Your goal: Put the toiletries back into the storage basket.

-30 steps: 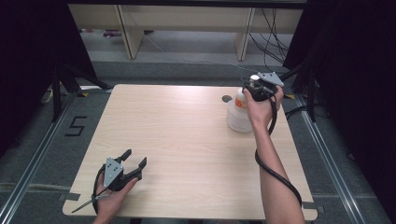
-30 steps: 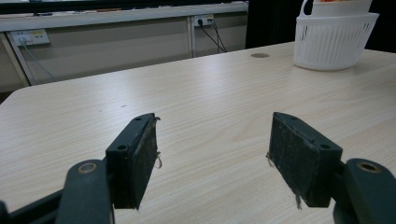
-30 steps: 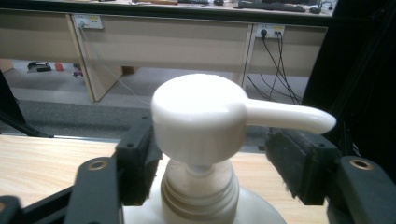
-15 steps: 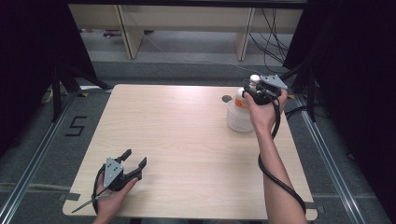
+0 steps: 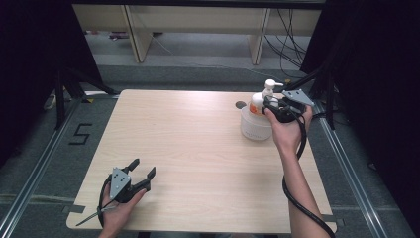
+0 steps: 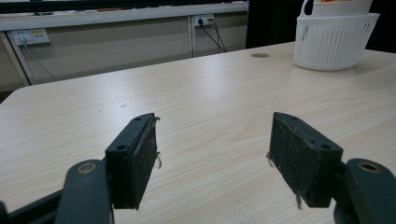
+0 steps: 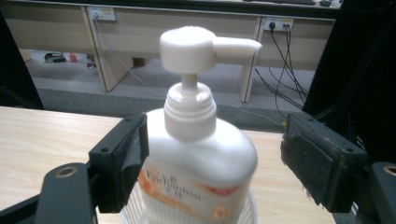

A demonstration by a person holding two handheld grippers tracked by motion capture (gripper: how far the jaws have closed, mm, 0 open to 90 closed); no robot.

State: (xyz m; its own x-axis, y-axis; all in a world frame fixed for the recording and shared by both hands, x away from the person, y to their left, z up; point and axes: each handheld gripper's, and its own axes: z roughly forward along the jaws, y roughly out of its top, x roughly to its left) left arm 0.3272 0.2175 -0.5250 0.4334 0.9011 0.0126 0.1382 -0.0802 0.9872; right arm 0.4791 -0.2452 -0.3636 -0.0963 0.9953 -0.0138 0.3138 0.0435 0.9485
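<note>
Tabletop white basket [image 5: 255, 130] holds an upright pump bottle [image 5: 257, 101].

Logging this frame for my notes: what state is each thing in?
Bottle: upright in the basket, between the right claw's jaws, not gripped.
Basket: upright at the table's far right.
Right claw: open, jaws just opening.
Left claw: open, empty, low over the table.

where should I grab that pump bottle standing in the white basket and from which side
Grip the pump bottle on its broad shoulder, just below the collar, probably level from the person's side. It stands upright with its lower body sunk in the white basket, so only the top is free; the neck looks slim and the spout sticks sideways.
</note>
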